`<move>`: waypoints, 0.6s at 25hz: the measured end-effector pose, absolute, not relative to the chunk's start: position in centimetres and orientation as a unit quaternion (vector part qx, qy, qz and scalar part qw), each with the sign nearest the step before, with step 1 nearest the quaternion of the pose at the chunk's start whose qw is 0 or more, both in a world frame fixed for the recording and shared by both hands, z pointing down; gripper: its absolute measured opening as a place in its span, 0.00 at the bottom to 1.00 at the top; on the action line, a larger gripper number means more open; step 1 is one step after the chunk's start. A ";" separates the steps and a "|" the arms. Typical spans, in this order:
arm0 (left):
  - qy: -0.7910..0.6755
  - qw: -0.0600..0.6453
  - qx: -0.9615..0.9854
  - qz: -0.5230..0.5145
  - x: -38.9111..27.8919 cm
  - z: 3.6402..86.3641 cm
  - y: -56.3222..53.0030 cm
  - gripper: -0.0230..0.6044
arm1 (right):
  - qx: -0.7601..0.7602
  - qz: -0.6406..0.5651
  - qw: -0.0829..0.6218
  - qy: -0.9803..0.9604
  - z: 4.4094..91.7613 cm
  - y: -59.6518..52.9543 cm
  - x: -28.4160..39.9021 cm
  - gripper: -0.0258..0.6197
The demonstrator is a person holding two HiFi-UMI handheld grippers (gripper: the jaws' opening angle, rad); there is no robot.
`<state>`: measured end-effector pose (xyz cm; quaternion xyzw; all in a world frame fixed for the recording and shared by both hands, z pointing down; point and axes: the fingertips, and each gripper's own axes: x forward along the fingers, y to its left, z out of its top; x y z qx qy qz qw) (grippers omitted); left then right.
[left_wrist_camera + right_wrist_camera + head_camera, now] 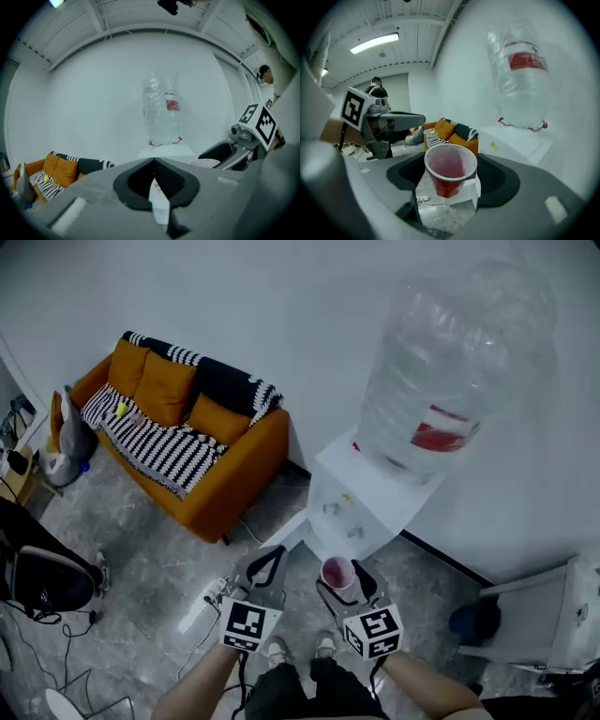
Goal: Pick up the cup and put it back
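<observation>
A red plastic cup point(337, 572) with a whitish inside is held upright in my right gripper point(341, 576), just in front of the white water dispenser point(370, 493). In the right gripper view the cup point(450, 171) sits between the two jaws, which are shut on its sides, and it looks empty. My left gripper point(264, 557) hangs beside it on the left, shut with nothing in it. In the left gripper view its jaws point(154, 161) meet at the tip, and the cup's rim point(205, 162) shows at the right. A large clear water bottle point(455, 371) tops the dispenser.
An orange sofa point(187, 432) with a striped blanket stands at the left wall. A white power strip point(202, 601) and cables lie on the grey floor. A black chair point(37, 577) is at the far left. A white cabinet point(553, 615) stands at the right.
</observation>
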<state>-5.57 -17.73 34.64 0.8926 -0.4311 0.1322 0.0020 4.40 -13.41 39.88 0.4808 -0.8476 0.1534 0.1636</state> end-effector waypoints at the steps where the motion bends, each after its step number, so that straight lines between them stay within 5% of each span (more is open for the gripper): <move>1: -0.433 -0.001 0.892 0.130 -5.6 32.9 -17.4 0.04 | 0.480 0.153 0.157 -0.849 37.9 -12.9 4.3 0.58; 15: -0.420 -0.053 0.900 0.106 -6.1 15.7 -10.9 0.04 | 0.451 0.026 0.110 -0.885 15.8 -8.9 2.8 0.58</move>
